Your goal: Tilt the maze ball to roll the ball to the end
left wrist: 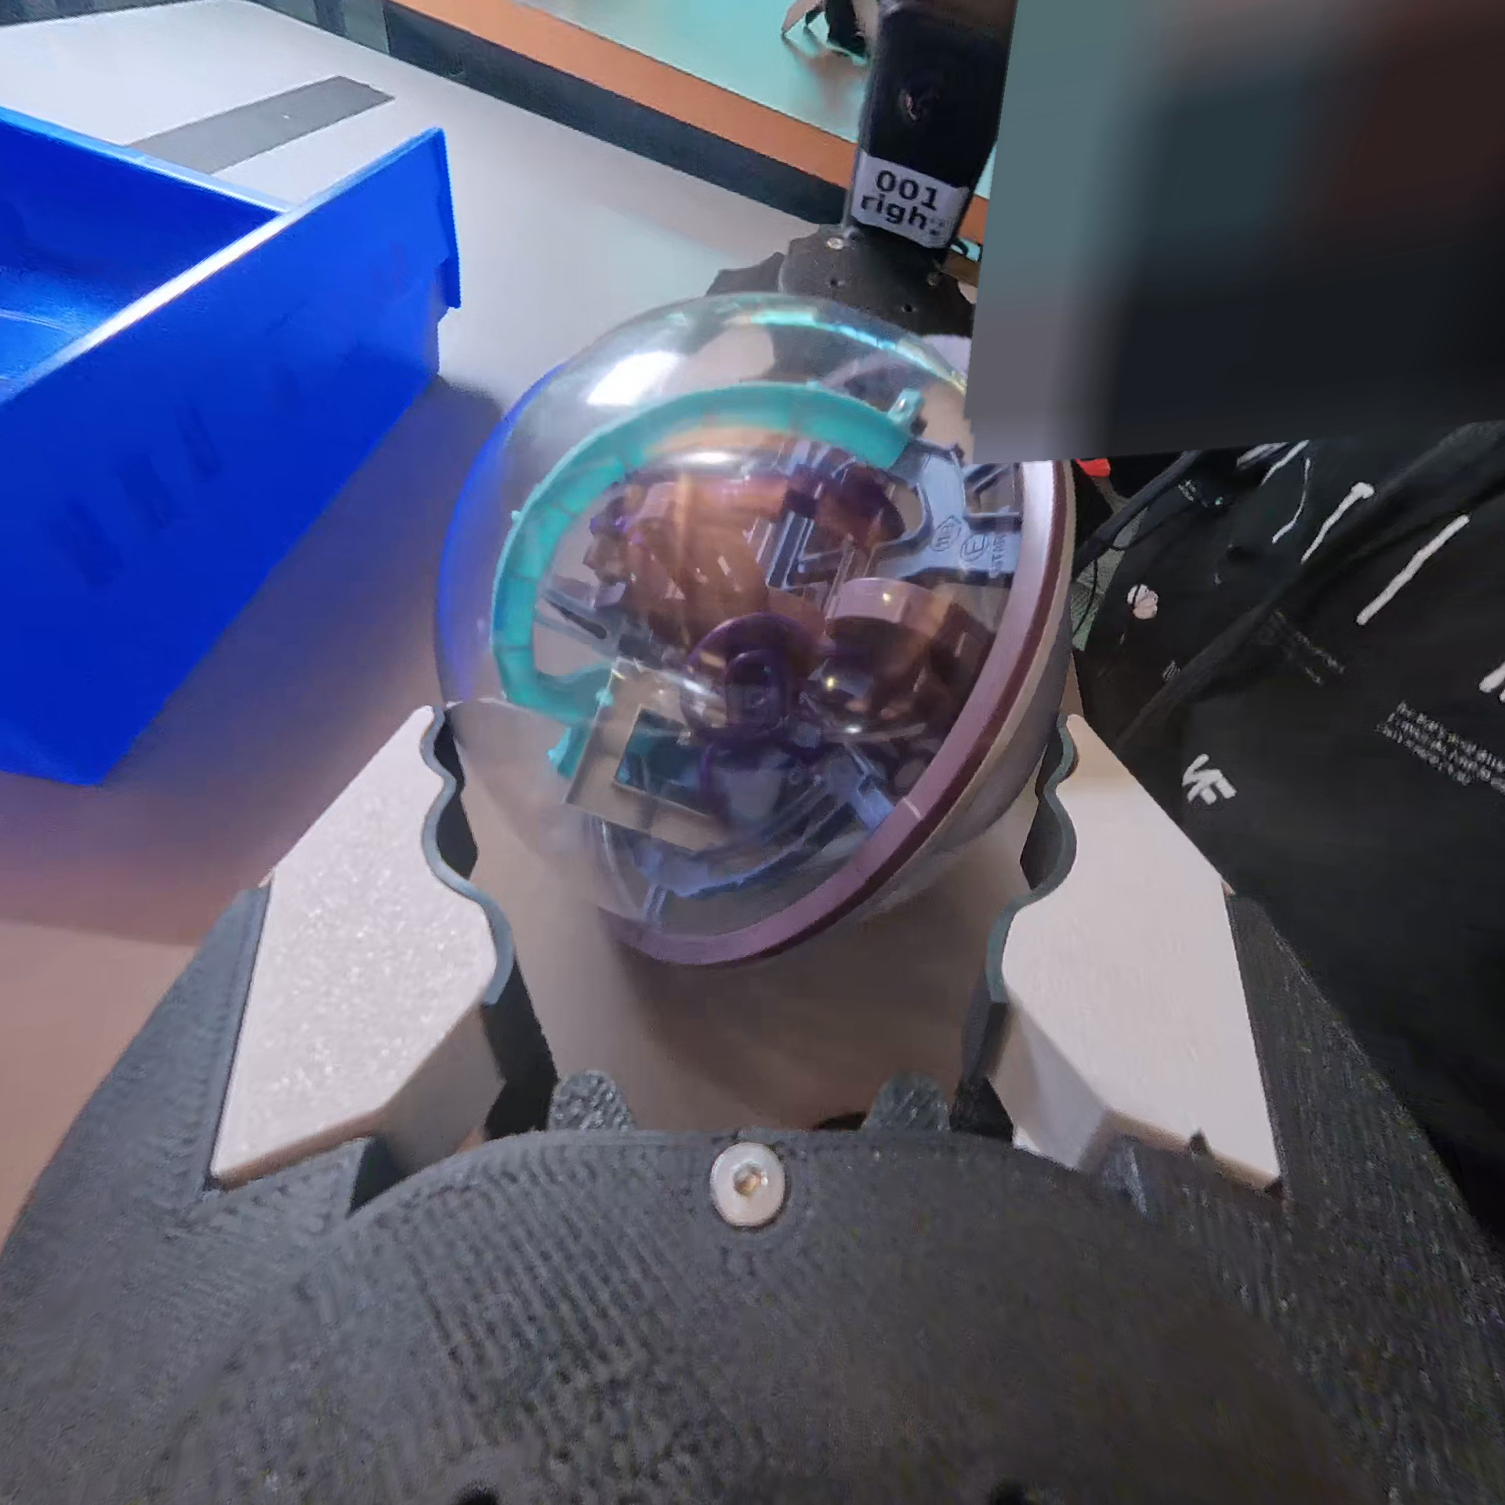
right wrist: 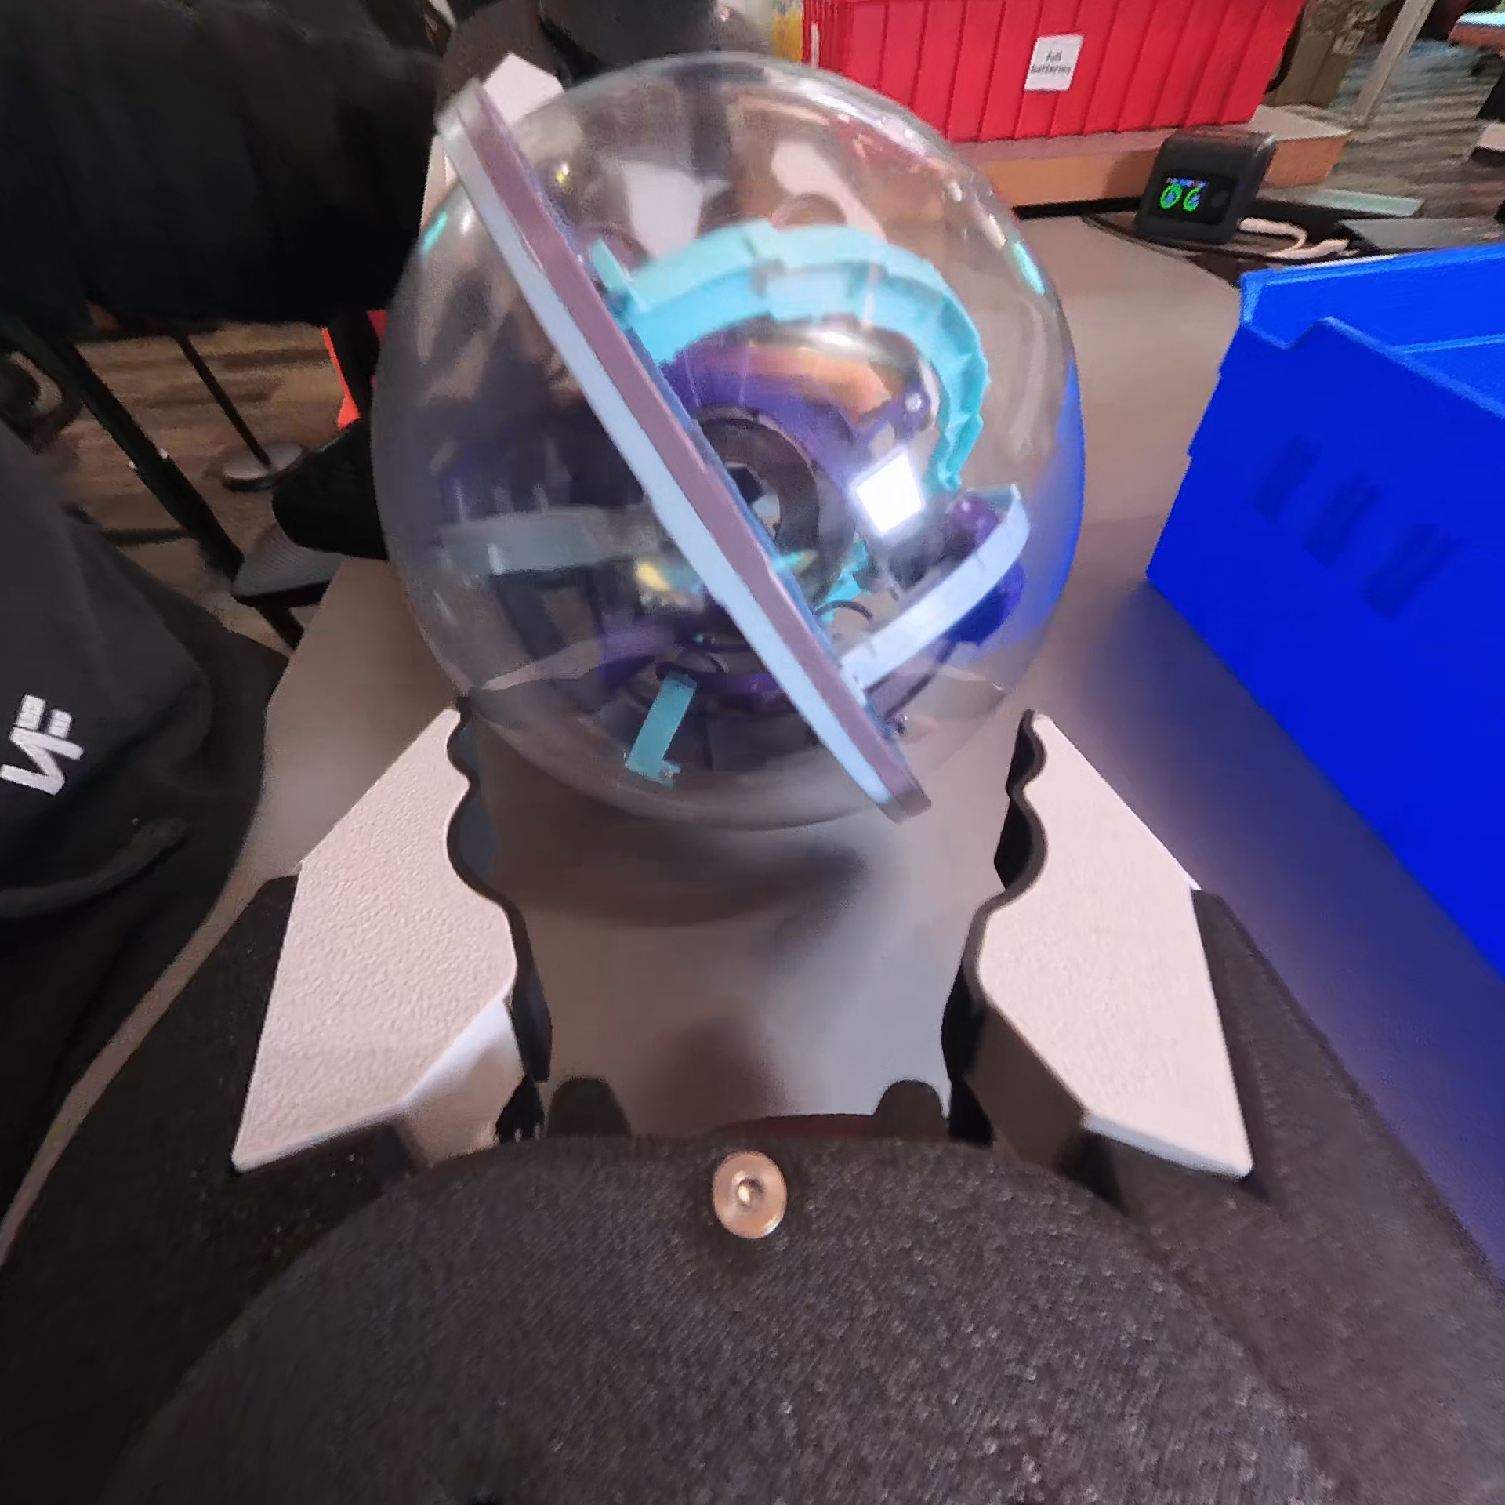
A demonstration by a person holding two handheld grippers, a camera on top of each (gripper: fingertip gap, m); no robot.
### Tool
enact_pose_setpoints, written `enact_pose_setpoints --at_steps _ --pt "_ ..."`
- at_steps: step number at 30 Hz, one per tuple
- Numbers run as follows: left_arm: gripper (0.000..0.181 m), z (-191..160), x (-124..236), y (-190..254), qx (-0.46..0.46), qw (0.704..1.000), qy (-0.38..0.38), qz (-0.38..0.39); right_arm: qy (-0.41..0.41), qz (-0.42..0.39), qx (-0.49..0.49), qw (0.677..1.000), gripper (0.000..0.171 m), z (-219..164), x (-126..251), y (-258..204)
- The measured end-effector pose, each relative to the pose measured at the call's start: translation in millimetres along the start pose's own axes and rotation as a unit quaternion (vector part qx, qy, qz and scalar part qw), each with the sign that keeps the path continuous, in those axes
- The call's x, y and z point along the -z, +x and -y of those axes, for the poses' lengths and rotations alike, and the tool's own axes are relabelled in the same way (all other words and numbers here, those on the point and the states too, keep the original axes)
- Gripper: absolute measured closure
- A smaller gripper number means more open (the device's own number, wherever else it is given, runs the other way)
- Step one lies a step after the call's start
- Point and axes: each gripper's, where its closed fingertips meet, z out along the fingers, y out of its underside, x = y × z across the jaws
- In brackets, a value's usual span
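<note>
Between the two white, wavy-edged fingers of the left gripper [left wrist: 753, 725] sits the clear plastic maze ball [left wrist: 733, 627], a transparent sphere with a purple band round its middle and teal, brown and grey tracks inside. Its lower sides touch both fingertips, so this gripper is clamped on it. From the right wrist view, the right gripper [right wrist: 741, 733] clasps the same sphere [right wrist: 717, 440] in the same manner, its fingertips pressed against the lower curve on either side. The purple band runs steeply on a slant in both views, so the sphere is tilted. I cannot tell where the small rolling ball inside lies. Under the sphere is a pale grey tabletop [left wrist: 570, 163], with a shadow below the ball. Near the sphere stands a blue plastic bin [left wrist: 204, 407], apart from it. A person's black garment [left wrist: 1319, 733] shows at the table's edge. Farther off are a red ribbed crate [right wrist: 1042, 65] and a small black device with a lit screen [right wrist: 1197, 191].
</note>
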Motion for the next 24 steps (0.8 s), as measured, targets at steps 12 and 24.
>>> enact_pose_setpoints --at_steps 12,24 --pt "0.057 -37 14 -6 0.015 0.999 -0.038 0.002 -0.042 0.009 0.054 0.998 0.046 -6 -19 4" --pt "0.065 -40 24 -10 0.023 0.999 -0.022 0.028 -0.043 0.002 0.05 0.998 0.05 -6 -21 6"
